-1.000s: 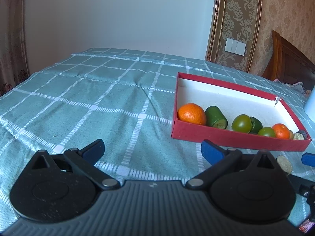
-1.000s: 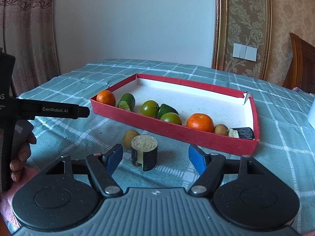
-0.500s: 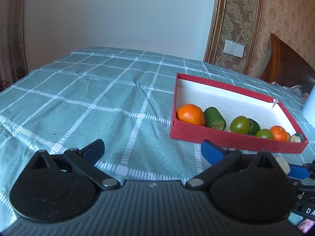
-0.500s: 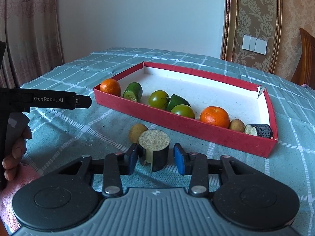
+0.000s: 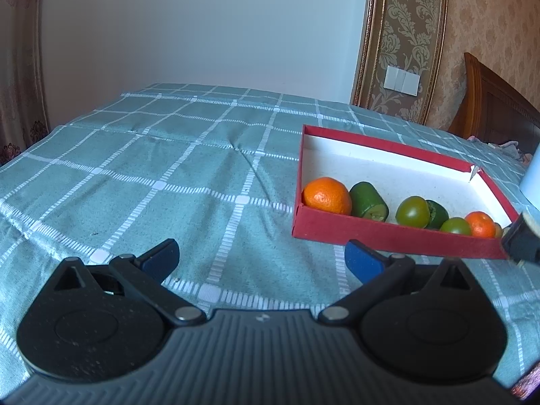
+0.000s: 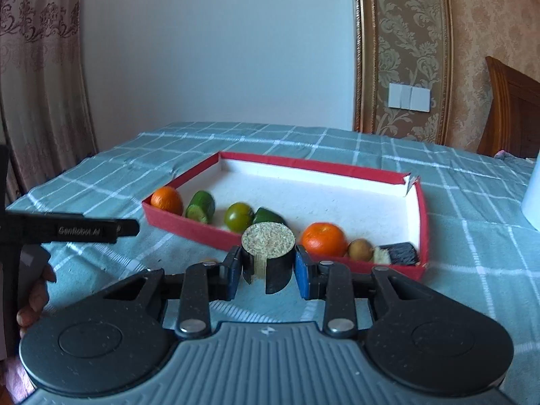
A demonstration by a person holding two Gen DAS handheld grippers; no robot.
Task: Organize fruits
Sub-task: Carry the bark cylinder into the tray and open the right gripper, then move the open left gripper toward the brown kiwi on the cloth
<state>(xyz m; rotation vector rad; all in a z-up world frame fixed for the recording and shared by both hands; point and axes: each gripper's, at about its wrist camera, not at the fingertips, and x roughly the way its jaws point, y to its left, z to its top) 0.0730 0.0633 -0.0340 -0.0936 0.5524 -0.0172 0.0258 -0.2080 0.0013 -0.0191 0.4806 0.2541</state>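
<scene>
One dark-skinned fruit chunk [image 6: 268,253], pale speckled top.

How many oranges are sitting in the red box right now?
2. One orange lies at the left end of the red box, beside a cut green piece. The other orange lies toward the right end, next to a small brown fruit. None seems hidden.

You get bright, soft daylight in both views, stronger from the right, where the wallpaper [image 6: 405,50] glows warm while the white wall [image 5: 202,33] turns bluish grey. Shadows on the checked tablecloth [image 5: 152,168] stay faint. Fisheye bending curves the curtain [image 6: 33,84] and darkens the corners. The left wrist view is sharp; in the right wrist view the fruit in the red tray [image 6: 423,216] shows slight motion blur.
</scene>
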